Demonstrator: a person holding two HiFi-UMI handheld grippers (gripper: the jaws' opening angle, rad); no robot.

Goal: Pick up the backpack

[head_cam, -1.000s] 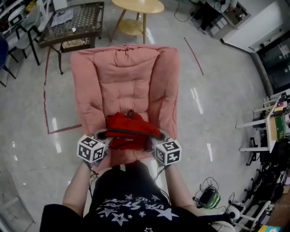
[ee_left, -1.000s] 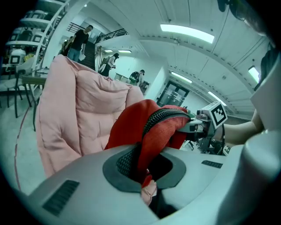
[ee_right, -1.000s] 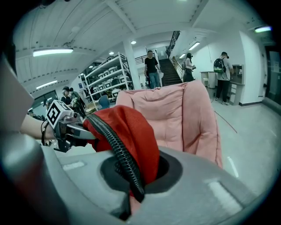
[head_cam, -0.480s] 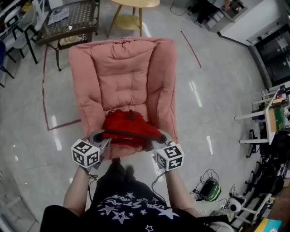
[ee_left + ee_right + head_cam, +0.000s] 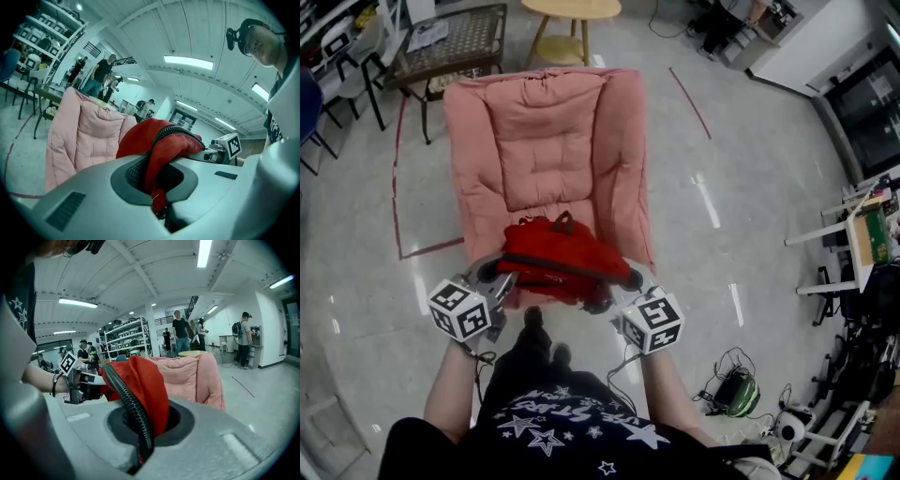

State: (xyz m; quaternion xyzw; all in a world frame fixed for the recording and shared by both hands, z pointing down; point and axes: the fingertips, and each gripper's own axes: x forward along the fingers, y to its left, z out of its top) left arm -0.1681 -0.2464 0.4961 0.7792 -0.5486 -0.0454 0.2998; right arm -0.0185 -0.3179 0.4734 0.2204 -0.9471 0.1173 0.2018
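The red backpack point(image 5: 562, 261) hangs in the air between my two grippers, just in front of the pink padded chair point(image 5: 546, 141). My left gripper point(image 5: 500, 278) is shut on the backpack's left edge; in the left gripper view red fabric point(image 5: 161, 154) with a zipper is pinched between its jaws. My right gripper point(image 5: 625, 281) is shut on the right edge, where red cloth and a black zipper point(image 5: 133, 406) run down into the closed jaws. Each gripper shows in the other's view: the right gripper point(image 5: 224, 149) and the left gripper point(image 5: 79, 380).
A round wooden side table point(image 5: 572, 11) and a dark mesh-top table point(image 5: 455, 39) stand behind the chair. Red tape lines point(image 5: 397, 192) mark the glossy floor. Shelving and equipment point(image 5: 862, 253) crowd the right side; cables point(image 5: 733, 394) lie near my feet. Several people point(image 5: 180, 331) stand in the background.
Both grippers have risen and drawn back toward me with the backpack, lifting it off the chair's seat. The head view has shifted back, so the chair sits farther away.
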